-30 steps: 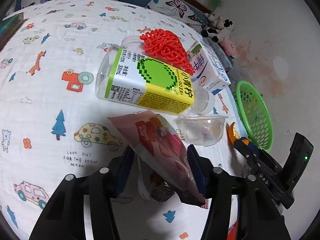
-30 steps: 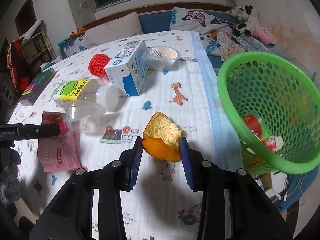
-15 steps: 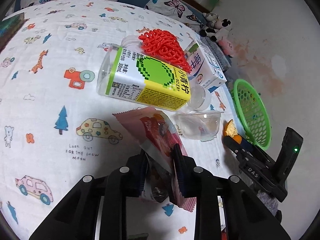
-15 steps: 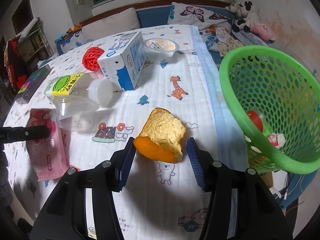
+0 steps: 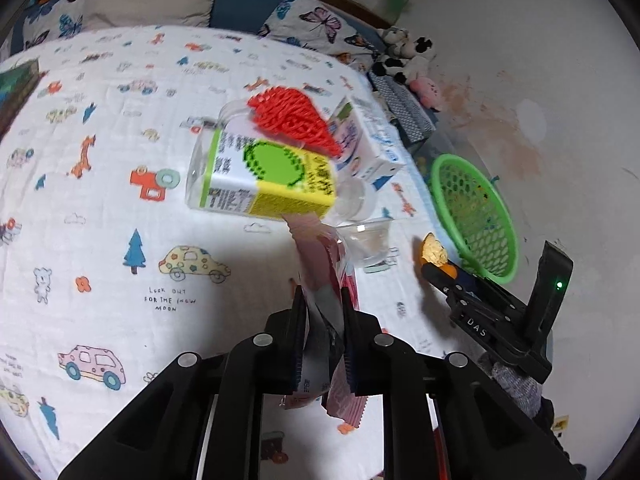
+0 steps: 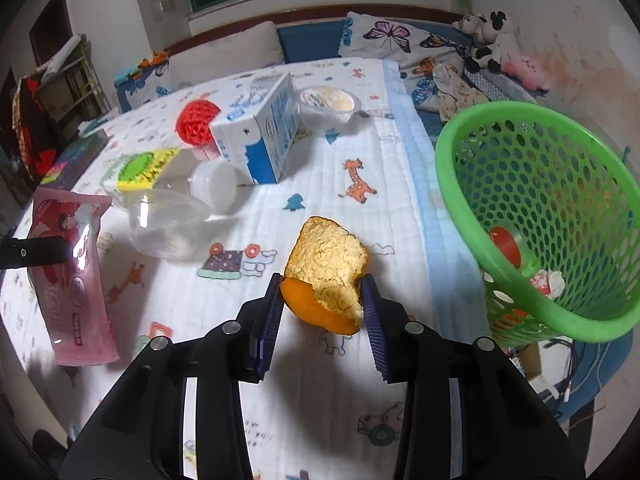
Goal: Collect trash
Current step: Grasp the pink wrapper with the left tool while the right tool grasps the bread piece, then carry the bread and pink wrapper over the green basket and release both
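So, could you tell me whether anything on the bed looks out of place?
Yes: the clear plastic bottle with the yellow-green label lies toppled on the printed white bedsheet, beside the blue-and-white milk carton tipped on its side.

Bare blanket (image 6: 400,208) between milk carton (image 6: 260,140) and basket (image 6: 560,216)

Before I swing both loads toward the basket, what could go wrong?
1. The left gripper pinches the pink wrapper near one end only; its long free end may brush the clear cup or the bottle.
2. The right gripper holds the orange peel by its lower edge; it could slip out.
3. The basket sits tilted off the bed's edge; a short drop may miss.
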The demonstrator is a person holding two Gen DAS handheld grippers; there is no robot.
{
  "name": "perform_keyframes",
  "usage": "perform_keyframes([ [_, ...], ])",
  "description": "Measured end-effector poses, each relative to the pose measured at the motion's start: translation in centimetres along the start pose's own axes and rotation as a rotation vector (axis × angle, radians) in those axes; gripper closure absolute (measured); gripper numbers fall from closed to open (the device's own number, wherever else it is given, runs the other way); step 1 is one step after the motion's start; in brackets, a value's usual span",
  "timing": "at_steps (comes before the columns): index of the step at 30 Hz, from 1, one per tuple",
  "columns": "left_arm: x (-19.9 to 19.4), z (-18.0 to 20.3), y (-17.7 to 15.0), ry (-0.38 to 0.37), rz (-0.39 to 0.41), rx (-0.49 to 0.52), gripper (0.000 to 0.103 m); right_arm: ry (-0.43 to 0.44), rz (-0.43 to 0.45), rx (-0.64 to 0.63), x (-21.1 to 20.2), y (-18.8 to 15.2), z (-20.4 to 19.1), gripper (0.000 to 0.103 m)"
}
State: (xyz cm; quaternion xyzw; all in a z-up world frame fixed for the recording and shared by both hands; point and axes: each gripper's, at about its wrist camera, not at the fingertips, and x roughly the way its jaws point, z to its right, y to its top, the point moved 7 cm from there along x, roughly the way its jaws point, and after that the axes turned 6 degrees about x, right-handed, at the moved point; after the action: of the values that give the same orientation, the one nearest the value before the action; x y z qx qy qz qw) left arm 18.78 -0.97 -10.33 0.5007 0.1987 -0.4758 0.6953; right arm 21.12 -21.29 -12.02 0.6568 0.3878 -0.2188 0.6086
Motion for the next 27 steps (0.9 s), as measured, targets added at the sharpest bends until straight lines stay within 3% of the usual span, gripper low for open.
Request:
perform_keyframes([
  [7, -1.9, 3.0, 1.7, -0.053, 0.028, 0.066, 0.088, 0.014, 0.078, 0.049, -3.5, 2.2, 1.6, 0.064],
  [17, -0.5, 10.6, 7.0, -0.124, 0.058, 0.198, 0.087, -0.169, 0.152, 0.180, -6.7, 5.2, 12.6, 0.063],
  [27, 3.5, 17.5, 11.8, -0.163, 0.053, 0.292, 0.087, -0.273, 0.130, 0.262, -5.7, 5.4, 20.5, 0.061],
])
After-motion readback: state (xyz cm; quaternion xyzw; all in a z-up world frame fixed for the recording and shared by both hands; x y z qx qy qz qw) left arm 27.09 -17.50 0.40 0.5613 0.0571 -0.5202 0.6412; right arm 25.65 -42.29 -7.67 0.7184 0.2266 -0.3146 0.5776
